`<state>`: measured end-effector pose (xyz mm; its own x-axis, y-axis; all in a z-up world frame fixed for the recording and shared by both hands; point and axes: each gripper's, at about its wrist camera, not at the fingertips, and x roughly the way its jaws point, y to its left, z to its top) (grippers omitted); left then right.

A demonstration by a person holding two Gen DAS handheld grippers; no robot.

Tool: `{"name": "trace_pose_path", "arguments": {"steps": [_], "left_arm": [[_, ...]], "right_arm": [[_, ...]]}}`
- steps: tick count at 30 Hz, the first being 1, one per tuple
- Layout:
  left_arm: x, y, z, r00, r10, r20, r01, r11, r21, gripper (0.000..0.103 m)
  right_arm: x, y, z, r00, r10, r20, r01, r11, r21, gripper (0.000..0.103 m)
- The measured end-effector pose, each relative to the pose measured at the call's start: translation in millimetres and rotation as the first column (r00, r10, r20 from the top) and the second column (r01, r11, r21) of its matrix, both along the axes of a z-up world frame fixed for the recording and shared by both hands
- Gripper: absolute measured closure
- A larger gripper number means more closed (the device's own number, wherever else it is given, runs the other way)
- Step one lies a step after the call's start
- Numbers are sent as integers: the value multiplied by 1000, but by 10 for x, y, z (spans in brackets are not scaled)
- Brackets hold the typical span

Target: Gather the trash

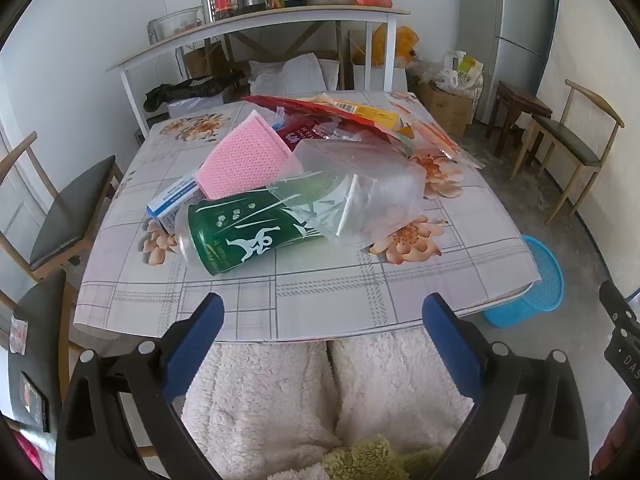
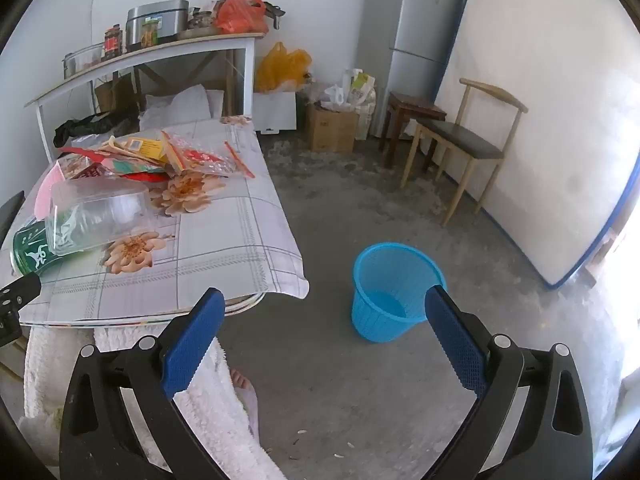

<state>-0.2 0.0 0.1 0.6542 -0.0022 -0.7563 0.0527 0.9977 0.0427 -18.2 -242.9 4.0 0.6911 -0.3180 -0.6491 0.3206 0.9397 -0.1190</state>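
A pile of trash lies on the flowered table (image 1: 320, 296): a green-labelled plastic bottle (image 1: 248, 232) on its side, a clear plastic box (image 1: 360, 184) over it, a pink sponge cloth (image 1: 244, 160), a blue-and-white carton (image 1: 172, 200) and several snack wrappers (image 1: 360, 116) behind. My left gripper (image 1: 322, 312) is open and empty, held off the table's near edge. My right gripper (image 2: 322, 308) is open and empty, held above the floor to the right of the table, with the blue mesh bin (image 2: 390, 292) in front of it. The bin looks empty. The bottle (image 2: 34, 250) and the box (image 2: 96, 216) show at the left of the right wrist view.
The bin (image 1: 536, 284) stands on the floor by the table's right corner. Wooden chairs stand left (image 1: 64, 216) and right (image 2: 464, 144). A white shelf (image 1: 256, 24) with pots and jars is behind the table. A fridge (image 2: 412, 32) and a mattress (image 2: 548, 120) stand at right.
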Motion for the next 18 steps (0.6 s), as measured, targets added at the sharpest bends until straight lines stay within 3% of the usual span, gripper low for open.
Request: {"name": "trace_pose_path", "arguments": {"steps": [18], "left_arm": [[2, 5, -2, 1000, 7, -2, -7, 1000, 2, 6]], "right_arm": [[-83, 127, 64, 1000, 2, -5, -2, 1000, 8, 8]]}}
